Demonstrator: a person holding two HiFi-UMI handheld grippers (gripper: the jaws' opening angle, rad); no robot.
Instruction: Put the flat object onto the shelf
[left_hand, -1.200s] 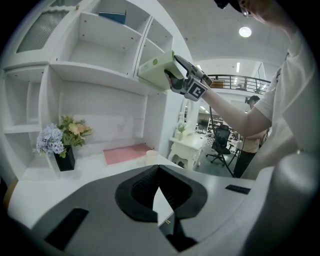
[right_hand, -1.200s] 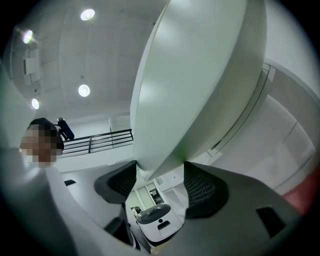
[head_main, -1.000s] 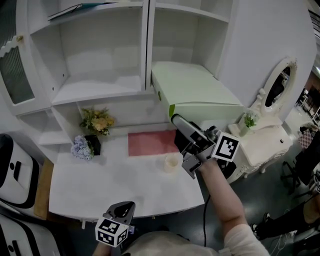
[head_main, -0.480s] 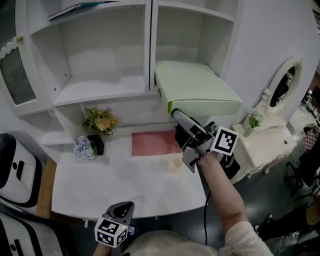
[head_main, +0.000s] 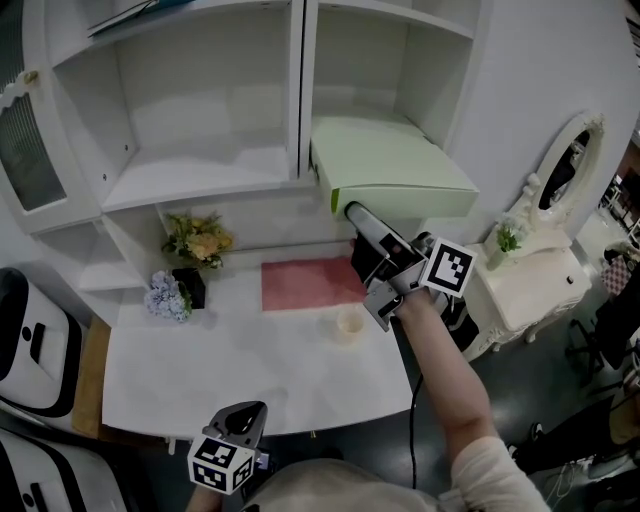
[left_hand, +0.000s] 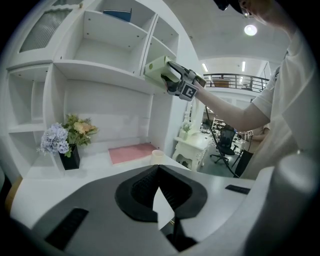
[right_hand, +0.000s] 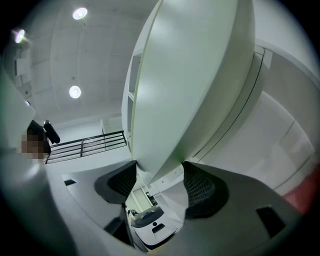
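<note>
The flat object is a pale green box. It lies level, its far end inside the lower right compartment of the white shelf unit and its near end jutting out over the table. My right gripper is shut on the box's near front corner, with the box edge between both pads. My left gripper hangs low at the table's near edge, shut, with nothing in it.
On the white table lie a pink mat and a small cream cup. Yellow flowers and purple flowers in a black vase stand at the left. A white dresser with a mirror stands to the right.
My right gripper and the green box have moved slightly up and farther toward the shelf. The left gripper has stayed where it was.
</note>
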